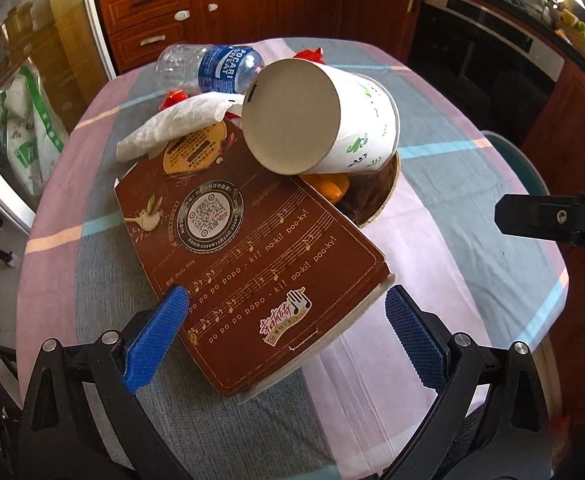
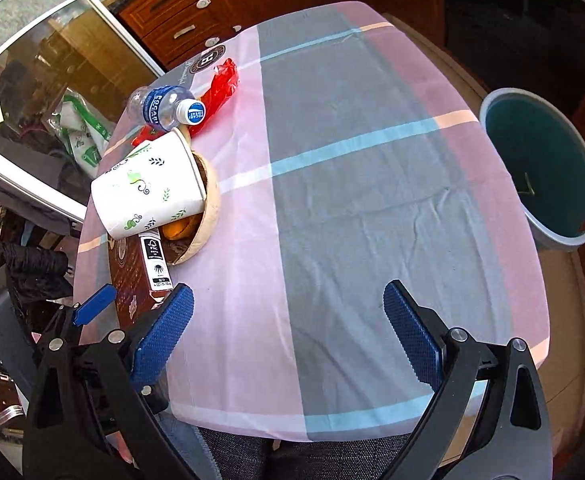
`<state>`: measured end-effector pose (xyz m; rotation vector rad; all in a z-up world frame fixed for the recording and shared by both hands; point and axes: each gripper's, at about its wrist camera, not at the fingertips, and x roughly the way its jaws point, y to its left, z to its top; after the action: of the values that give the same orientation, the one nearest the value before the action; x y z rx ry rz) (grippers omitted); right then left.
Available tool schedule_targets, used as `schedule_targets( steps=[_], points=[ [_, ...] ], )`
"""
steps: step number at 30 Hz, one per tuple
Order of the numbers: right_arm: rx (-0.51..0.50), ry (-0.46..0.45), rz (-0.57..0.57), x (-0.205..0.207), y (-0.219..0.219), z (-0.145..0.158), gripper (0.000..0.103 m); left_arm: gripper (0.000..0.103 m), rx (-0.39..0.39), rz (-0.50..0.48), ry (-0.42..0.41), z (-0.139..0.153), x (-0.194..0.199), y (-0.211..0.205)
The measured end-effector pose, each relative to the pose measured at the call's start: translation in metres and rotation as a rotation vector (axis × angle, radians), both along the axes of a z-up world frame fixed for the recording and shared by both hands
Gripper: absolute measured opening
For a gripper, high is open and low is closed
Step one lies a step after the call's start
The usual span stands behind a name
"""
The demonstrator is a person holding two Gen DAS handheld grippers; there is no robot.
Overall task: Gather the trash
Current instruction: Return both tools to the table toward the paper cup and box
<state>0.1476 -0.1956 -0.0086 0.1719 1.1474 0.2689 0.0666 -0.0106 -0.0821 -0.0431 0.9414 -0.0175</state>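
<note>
The trash sits heaped at the left side of the round table under its pink, grey and blue checked cloth (image 2: 352, 200), while the teal plastic bin (image 2: 544, 184) waits on the floor off the right edge, well apart from the pile; everything will likely have to cross the bare cloth to reach it. The left gripper (image 1: 286, 316) is spread wide with its blue pads on either side of the near end of the flat brown cardboard snack box (image 1: 252, 256), the left pad touching or just beside the box edge, nothing clamped yet. That box is probably first because it lies nearest and props up other things. A white paper cup with green leaf print (image 1: 324, 120) lies tipped on its side, leaning on the box and on the rim of a shallow brown bowl (image 1: 376, 200) holding something orange. A crumpled white paper napkin (image 1: 172, 128) drapes over the far end of the box. Beyond lie a clear plastic bottle with a blue label (image 1: 212, 66) and a red plastic wrapper (image 2: 220, 92). The right gripper (image 2: 288, 320) hangs spread and empty over bare cloth near the front edge, probably kept clear until needed
</note>
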Motion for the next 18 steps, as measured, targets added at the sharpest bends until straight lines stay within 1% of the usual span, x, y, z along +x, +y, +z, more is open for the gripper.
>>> schedule_targets(
  steps=[5, 10, 14, 18],
  points=[
    [-0.009, -0.011, 0.024, 0.012, 0.016, 0.005, 0.092, 0.099, 0.05, 0.011, -0.028, -0.006, 0.0, 0.003],
    [-0.012, -0.037, 0.101, 0.02, 0.047, 0.017, 0.092, 0.099, 0.01, 0.027, -0.051, -0.007, -0.006, 0.026],
    [-0.029, -0.049, 0.16, 0.028, 0.075, 0.02, 0.092, 0.099, -0.05, 0.012, -0.066, -0.005, -0.006, 0.041],
    [-0.057, -0.068, 0.199, 0.041, 0.093, 0.02, 0.092, 0.099, -0.084, -0.004, -0.073, -0.005, -0.006, 0.049]
  ],
)
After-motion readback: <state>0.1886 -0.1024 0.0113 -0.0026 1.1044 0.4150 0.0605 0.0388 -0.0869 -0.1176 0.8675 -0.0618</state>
